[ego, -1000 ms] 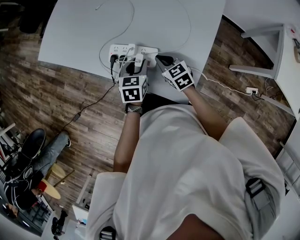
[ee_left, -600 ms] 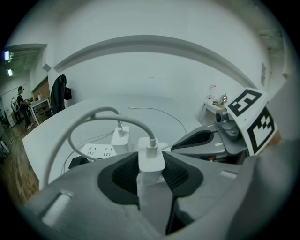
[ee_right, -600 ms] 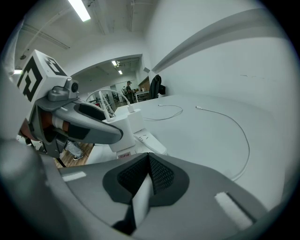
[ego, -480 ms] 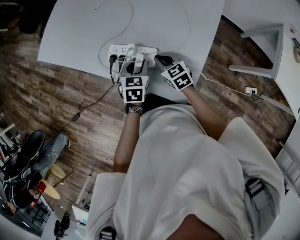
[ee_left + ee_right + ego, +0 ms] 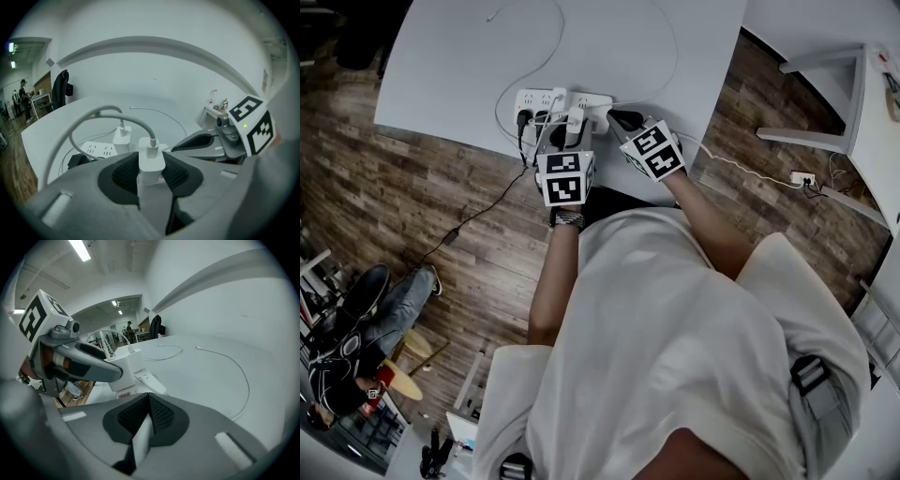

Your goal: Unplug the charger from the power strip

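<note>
At flat white power strip, L tongs clamp boxy smooth charger; R tongs together.

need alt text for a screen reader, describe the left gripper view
The left gripper has its fingers shut on a white charger whose cable loops up and left. Behind it a second white charger stands in a white power strip on a white table, and the right gripper reaches in from the right.
</note>
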### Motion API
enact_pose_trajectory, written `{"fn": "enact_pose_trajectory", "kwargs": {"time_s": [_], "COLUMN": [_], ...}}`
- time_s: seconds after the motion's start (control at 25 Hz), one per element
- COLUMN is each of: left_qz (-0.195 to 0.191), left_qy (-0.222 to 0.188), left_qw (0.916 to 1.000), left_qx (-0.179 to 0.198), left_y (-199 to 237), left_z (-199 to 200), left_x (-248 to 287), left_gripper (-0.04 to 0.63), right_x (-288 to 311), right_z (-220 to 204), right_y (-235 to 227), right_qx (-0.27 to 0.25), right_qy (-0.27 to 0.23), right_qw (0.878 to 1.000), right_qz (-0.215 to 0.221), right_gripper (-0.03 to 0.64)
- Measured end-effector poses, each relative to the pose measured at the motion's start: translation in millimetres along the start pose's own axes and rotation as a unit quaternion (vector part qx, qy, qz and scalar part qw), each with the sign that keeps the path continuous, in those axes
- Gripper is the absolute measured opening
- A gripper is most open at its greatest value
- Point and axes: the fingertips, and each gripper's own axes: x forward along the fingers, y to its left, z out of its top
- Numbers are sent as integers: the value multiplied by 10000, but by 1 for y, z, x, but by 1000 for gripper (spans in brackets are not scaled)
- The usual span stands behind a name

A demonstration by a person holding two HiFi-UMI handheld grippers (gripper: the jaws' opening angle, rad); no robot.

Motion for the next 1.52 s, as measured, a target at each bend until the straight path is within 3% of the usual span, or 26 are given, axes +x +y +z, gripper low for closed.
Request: {"fn": "enact_pose_trajectory", "kwargs": {"time_s": [0.24, 0.52, 1.0, 1.36, 1.52], "left_qz": [29, -105, 147, -120, -182], "left_qy": [13, -124, 13, -79, -11], "left_qw": [9999, 9993, 9991, 9994, 9993], "left_qx": [150, -339, 399, -329, -338], "left_y": [-1, 1, -4, 1, 2], "left_z": [0, 1, -1, -1, 0], "left_x": [-1, -3, -3, -6, -4], "left_gripper": [147, 147, 147, 147, 147], "right_x": [0, -2, -1, -3, -2], "right_z": [0, -2, -2, -2, -2], "right_y": [1, 1, 2, 3, 2], "right_qx": [-3, -8, -42, -44, -55], "right_qy": [-4, -18, -26, -48, -44], "right_qw": [10000, 10000, 10000, 10000, 10000], "right_qz": [4, 7, -4, -4, -31], "right_gripper": [3, 3, 3, 3, 3]}}
